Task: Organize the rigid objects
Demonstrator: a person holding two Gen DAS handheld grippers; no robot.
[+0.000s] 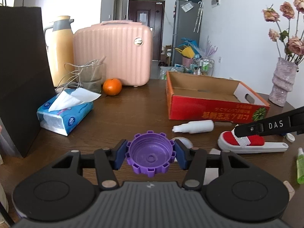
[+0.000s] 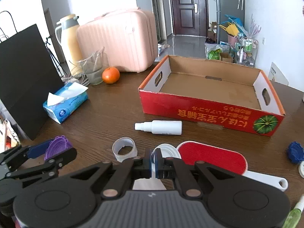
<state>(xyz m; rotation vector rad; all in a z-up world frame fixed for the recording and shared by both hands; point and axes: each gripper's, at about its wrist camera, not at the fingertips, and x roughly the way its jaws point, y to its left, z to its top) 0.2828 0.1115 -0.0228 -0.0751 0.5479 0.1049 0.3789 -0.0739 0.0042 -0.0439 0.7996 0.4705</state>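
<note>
With the left claw [image 1: 150, 154] gripping the purple cap [image 1: 150, 156] and the right claw [image 2: 154, 160] clamped on a white lid [image 2: 167, 151], carry both over the near wall of the red box [image 2: 209, 108] at twelve o'clock before letting go

The green spray bottle [image 1: 300, 166] is cut off by the right edge in both wrist views. A small white lid [image 2: 301, 169] runs off the edge too — the box's [image 2: 209, 104] upside-down print is unreadable. What the right gripper [image 2: 154, 160] pinches — something white — is mostly hidden between its pads.
</note>
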